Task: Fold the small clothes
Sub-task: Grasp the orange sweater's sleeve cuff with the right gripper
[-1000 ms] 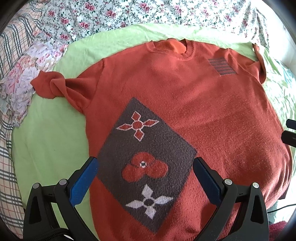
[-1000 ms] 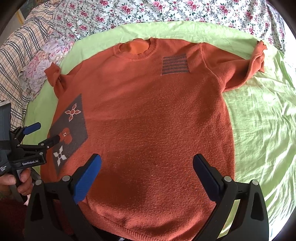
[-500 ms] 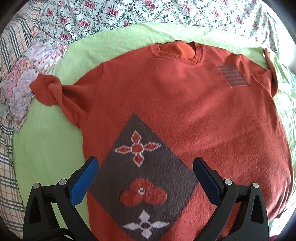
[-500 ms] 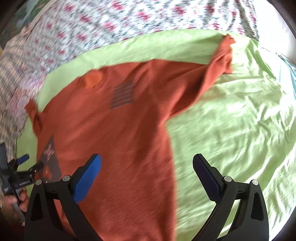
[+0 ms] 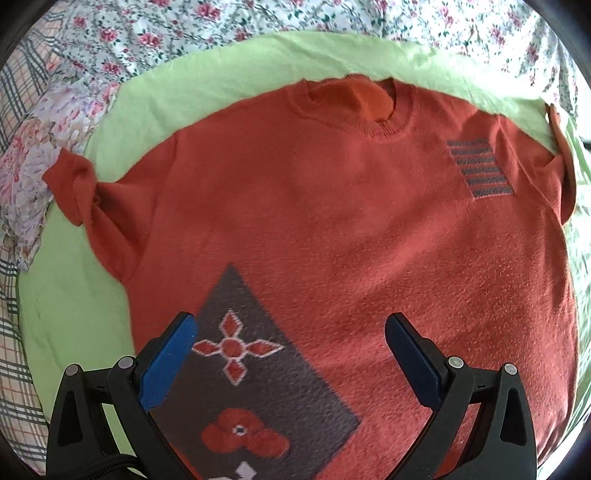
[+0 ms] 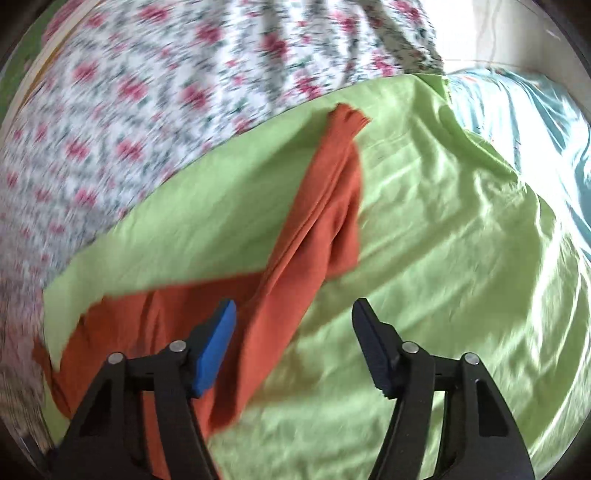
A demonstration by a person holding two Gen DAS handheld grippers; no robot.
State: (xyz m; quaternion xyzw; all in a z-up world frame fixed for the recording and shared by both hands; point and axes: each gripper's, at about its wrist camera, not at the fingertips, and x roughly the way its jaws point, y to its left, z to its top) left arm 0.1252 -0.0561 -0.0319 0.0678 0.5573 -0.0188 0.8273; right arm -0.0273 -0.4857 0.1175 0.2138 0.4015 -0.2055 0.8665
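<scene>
An orange knit sweater (image 5: 332, 221) lies face up and spread flat on a lime green sheet (image 5: 74, 295), with a grey diamond patch (image 5: 258, 376) low on its front. Its left sleeve (image 5: 81, 192) is bunched. My left gripper (image 5: 290, 332) is open and empty above the patch. In the right wrist view the sweater's right sleeve (image 6: 317, 221) lies crumpled on the green sheet (image 6: 443, 258). My right gripper (image 6: 293, 317) is open and empty just above the sleeve near the shoulder. That view is motion blurred.
A floral bedcover (image 5: 221, 29) lies beyond the green sheet, and shows in the right wrist view (image 6: 147, 92) too. A plaid cloth (image 5: 14, 369) and a pale floral cloth (image 5: 33, 162) lie at the left. A light blue fabric (image 6: 535, 110) lies at the far right.
My left gripper has moved up along the sweater toward the collar. My right gripper has swung right to the right sleeve and its jaws have narrowed a little.
</scene>
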